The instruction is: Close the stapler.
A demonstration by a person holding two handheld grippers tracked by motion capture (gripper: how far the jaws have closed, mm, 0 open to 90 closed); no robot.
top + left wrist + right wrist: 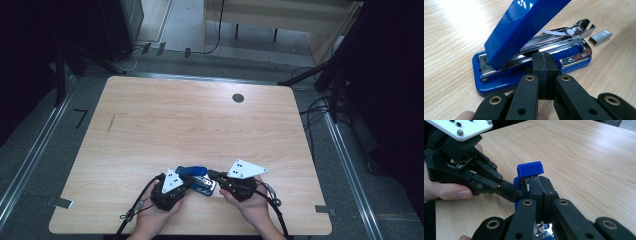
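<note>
A blue stapler (pixel 524 50) lies near the front edge of the wooden tabletop (pixel 200 120), between the person's two hands, with its lid swung up on the hinge and the metal staple channel laid bare. The left tool (pixel 546 61) has its jaws pressed together with nothing between them, its tips resting at the side of the stapler's base by the channel. The right tool (pixel 539 185) is likewise closed on nothing, its tips at the stapler's hinge end just under the raised blue lid. So the opening looks done; loading seems to be what is left, since a short strip of staples (pixel 601 37) lies on the tabletop just beside the stapler's hinge end, not yet in the channel, and the lid remains to be shut afterwards. The left gripper view gives the spring, channel and loose staples plainly. The right gripper view instead shows the left tool from the side. The high view places both hands close together at the near edge.
</note>
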